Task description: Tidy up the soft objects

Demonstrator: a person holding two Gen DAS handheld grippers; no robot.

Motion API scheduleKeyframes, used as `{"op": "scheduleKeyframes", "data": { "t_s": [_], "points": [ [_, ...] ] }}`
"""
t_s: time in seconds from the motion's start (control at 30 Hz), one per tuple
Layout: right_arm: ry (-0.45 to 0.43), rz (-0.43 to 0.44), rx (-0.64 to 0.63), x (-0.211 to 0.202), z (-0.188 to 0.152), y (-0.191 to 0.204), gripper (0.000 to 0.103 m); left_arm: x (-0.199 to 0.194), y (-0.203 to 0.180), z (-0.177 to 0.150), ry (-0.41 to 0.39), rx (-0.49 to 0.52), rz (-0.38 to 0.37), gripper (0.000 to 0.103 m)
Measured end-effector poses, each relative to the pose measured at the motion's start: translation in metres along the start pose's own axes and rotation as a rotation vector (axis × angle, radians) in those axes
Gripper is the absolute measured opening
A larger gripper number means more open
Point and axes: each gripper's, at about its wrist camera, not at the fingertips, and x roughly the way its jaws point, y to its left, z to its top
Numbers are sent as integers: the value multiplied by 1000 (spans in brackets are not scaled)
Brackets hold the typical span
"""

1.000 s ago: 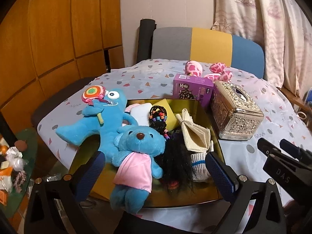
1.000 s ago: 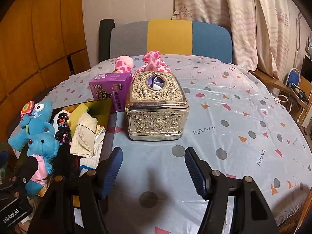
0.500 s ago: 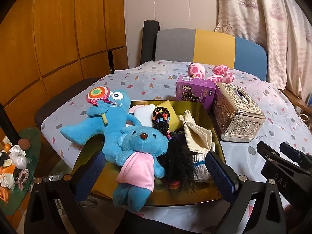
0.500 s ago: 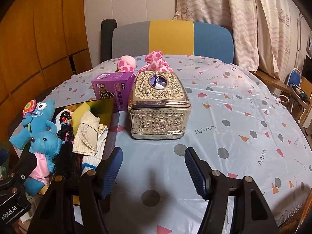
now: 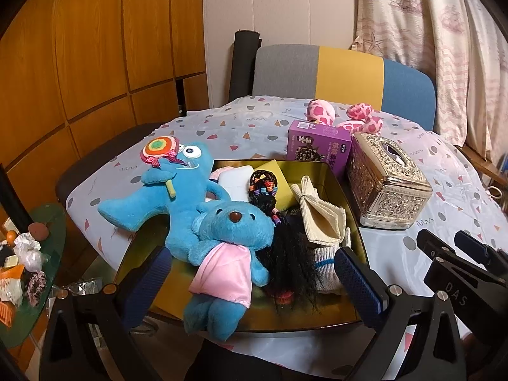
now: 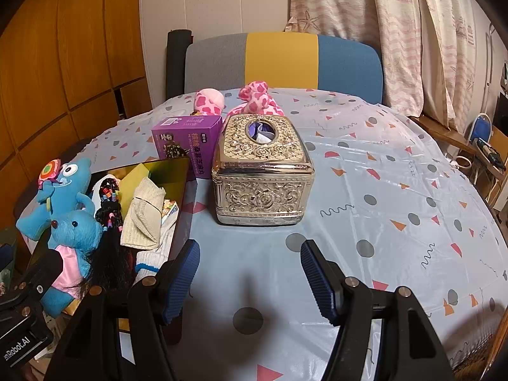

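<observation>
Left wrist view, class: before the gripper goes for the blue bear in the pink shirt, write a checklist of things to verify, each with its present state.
1. Left gripper jaws open and empty: ok.
2. Blue bear lies between the jaws' line of approach: ok.
3. Bear free of neighbours: not ok; it leans on the blue monster plush and touches the black wig.
4. Bear fully inside the gold tray: not ok; its feet hang over the near rim.
5. Right gripper open and away from the tray: ok.
6. Where the bear should go: cannot tell.
</observation>
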Motion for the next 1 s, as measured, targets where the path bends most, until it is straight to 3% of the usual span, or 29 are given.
{"op": "scheduleKeyframes", "data": {
  "t_s": [1.0],
  "points": [
    [-3, -4, -13, -2, 1, 7, 67, -1, 5, -1, 8, -19, -6, 103]
  ]
}}
